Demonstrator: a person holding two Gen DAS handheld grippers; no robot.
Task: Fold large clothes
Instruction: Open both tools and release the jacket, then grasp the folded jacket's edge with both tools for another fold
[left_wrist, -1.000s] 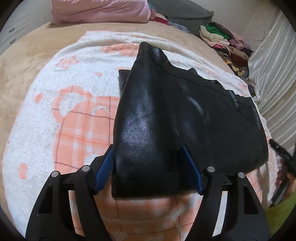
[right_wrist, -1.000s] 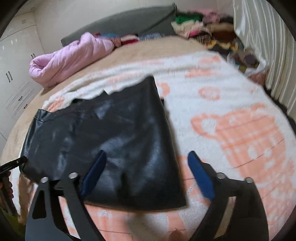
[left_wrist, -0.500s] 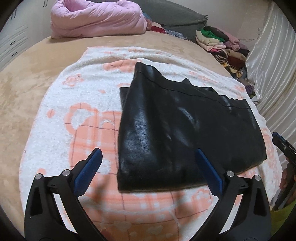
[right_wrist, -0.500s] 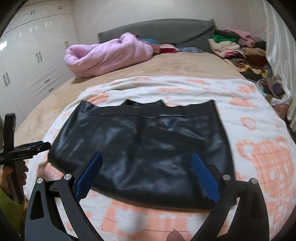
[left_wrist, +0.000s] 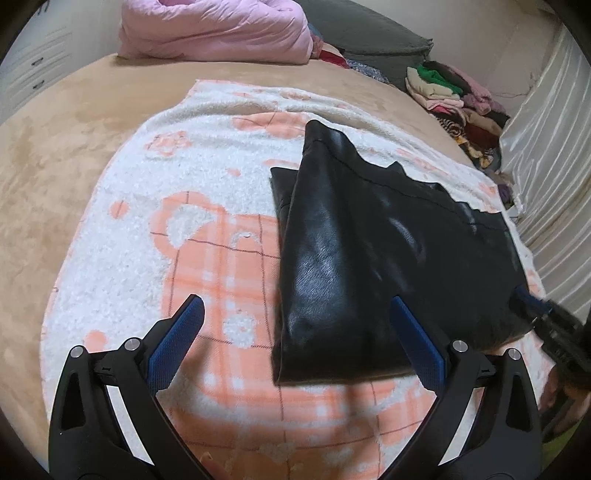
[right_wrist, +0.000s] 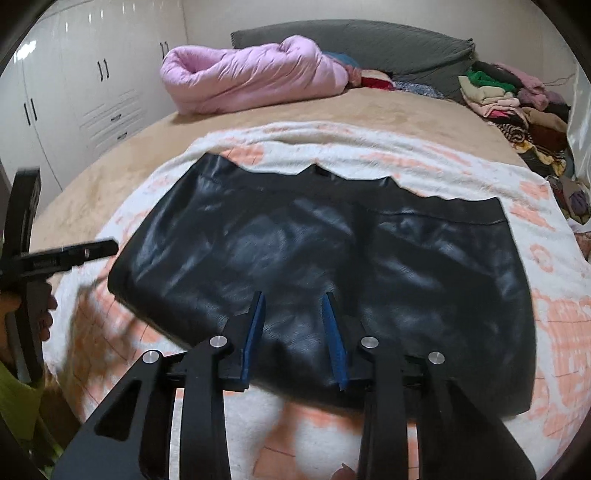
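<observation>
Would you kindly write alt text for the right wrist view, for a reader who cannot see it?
A black leather-look skirt lies flat on a white-and-peach blanket spread over a bed, with the right gripper closing over its near hem, nothing visibly pinched yet. The left gripper enters at the left edge; a pink duvet and a clothes pile lie behind.

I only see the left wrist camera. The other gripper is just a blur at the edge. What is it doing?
Observer: The right gripper hangs over the near hem of the black skirt, its jaws closing with the hem between them.
Child: Who holds my gripper?
Observer: A hand grips the left gripper; below the hand is a yellow-green sleeve.
Child: What's further left?
Observer: A white wardrobe with tall doors and black handles.
</observation>
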